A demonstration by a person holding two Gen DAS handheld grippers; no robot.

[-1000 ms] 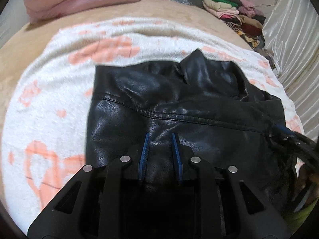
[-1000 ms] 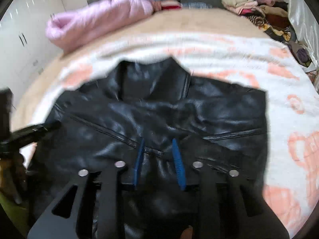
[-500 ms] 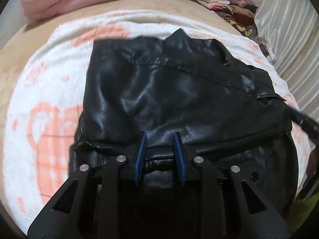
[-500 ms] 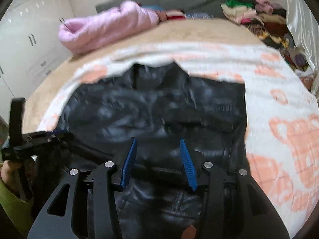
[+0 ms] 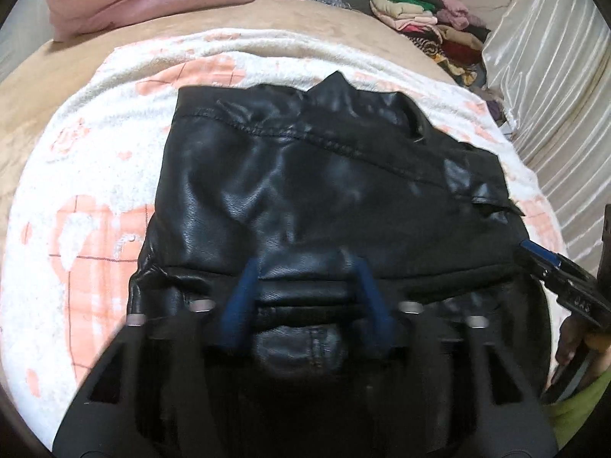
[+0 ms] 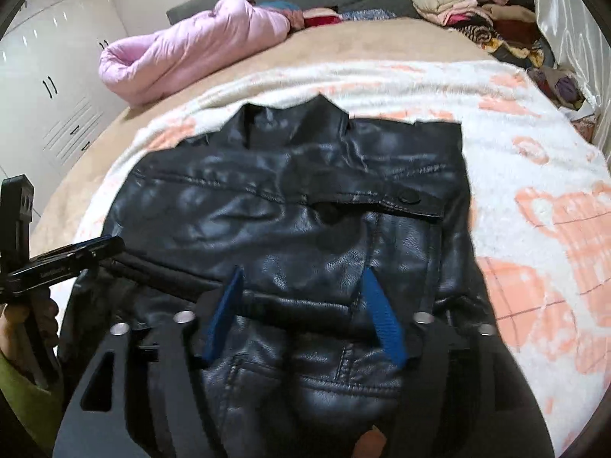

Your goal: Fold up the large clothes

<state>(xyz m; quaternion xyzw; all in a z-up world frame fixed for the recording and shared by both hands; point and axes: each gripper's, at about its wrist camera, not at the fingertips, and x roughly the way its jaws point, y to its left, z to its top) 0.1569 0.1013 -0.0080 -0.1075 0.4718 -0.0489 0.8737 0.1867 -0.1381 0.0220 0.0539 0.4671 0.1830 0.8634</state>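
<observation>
Compared with a second ago, the black faux-leather jacket point(image 5: 305, 191) lies doubled over: its lower part has been brought up over the back, and a folded edge now runs across just ahead of both tools, where before the flat back panel lay under them. Both tools have let go of the leather they were pinching.

In the left wrist view, the left tool point(image 5: 305, 297) has its blue pads spread on either side of the folded hem, and its jaws are opening; the fold sits between them but the pads do not press it. At the right edge of that view the right tool point(image 5: 553, 271) shows in a hand with a green sleeve.

In the right wrist view, the left tool point(image 6: 68, 255) appears at the left edge, level with the fold. The right tool point(image 6: 301, 305) stands with its blue pads wide apart over the fold, its jaws also opening, the leather between them ungripped.

The jacket rests on the white fleece blanket with peach-coloured patterns point(image 6: 534, 191), spread over the tan bed point(image 5: 57, 76). Its collar points away from the cameras, toward the rolled pink quilted duvet point(image 6: 191, 49) and the stack of folded clothes point(image 6: 477, 11). Folded like this, its long axis runs left to right across the bed, parallel with the fold.
</observation>
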